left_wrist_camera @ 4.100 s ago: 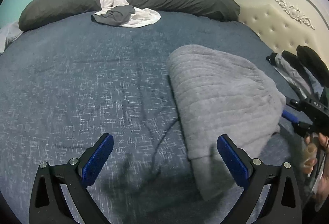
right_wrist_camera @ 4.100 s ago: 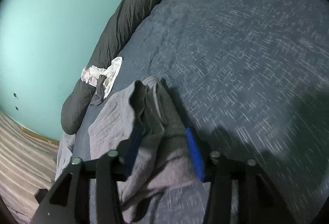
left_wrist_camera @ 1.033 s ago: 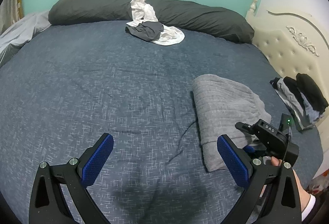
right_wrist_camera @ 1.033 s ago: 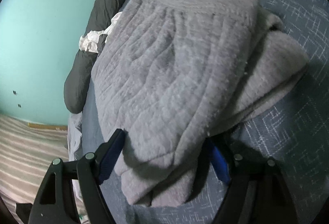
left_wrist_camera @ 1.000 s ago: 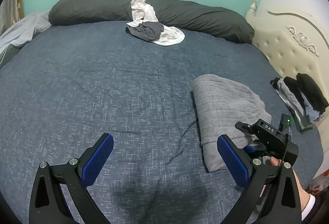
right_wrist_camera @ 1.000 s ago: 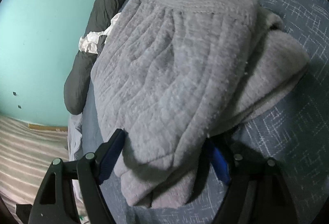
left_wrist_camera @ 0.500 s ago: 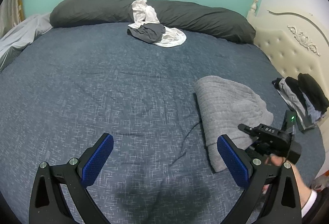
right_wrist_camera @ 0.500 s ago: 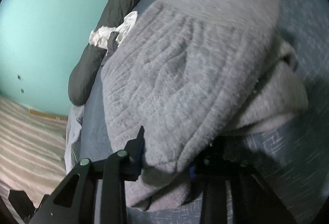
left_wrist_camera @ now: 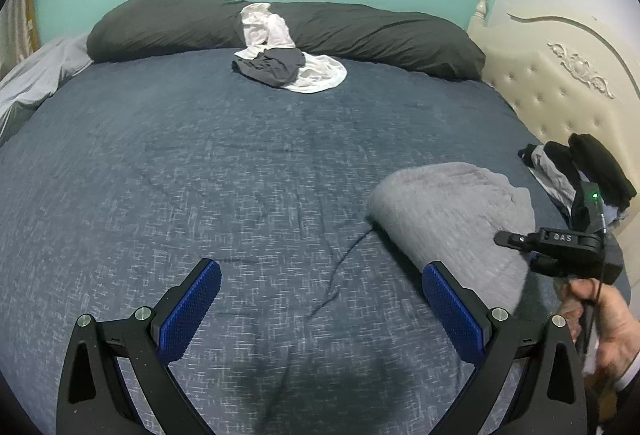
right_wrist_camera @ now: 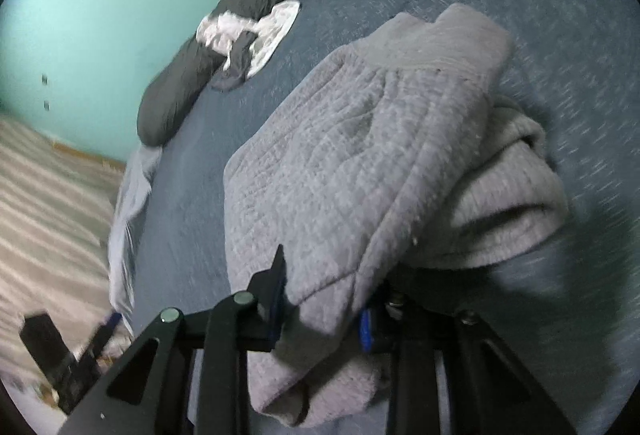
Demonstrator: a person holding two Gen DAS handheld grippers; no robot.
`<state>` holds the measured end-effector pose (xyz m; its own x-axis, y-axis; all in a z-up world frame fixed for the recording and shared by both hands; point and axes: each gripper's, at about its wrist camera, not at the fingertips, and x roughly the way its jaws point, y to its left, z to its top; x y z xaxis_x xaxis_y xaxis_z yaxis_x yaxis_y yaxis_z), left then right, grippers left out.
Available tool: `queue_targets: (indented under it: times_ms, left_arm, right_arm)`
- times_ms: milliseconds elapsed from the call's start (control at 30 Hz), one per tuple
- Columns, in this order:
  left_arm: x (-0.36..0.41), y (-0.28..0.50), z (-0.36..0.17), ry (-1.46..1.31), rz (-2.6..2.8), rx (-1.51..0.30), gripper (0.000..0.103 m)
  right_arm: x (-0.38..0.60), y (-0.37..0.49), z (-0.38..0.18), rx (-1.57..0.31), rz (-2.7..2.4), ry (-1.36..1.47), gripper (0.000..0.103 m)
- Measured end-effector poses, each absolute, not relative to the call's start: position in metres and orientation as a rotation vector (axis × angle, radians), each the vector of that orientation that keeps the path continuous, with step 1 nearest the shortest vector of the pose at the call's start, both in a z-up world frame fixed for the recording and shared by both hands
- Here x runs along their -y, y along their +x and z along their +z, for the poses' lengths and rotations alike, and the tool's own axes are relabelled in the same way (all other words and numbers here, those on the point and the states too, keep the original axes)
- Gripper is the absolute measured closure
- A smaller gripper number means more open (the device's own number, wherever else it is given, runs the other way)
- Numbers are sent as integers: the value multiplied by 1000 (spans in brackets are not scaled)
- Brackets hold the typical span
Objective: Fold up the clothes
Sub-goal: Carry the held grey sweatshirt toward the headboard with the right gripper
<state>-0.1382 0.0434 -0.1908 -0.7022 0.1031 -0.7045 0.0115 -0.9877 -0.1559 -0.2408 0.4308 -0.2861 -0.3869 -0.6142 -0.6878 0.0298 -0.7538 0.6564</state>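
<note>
One tool, the right tool [right_wrist_camera: 324, 309], has just closed on the folded grey garment [right_wrist_camera: 360, 155]; left tool [left_wrist_camera: 316, 311] wide, empty — layers could slip apart if lifted by that one corner.

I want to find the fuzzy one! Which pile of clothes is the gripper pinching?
The folded grey fleece garment, clamped in the right gripper. The white-and-dark pile lies by the long pillow, and the dark stack by the headboard, both untouched.
</note>
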Motion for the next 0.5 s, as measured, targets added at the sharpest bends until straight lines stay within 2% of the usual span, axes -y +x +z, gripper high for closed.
queue_targets:
  times_ms: [500]
  left_arm:
    - [-109,-153,-199,-1220,2698,144,0]
  right_arm:
    - [-506,-235,-261,428,-2130,1540,78]
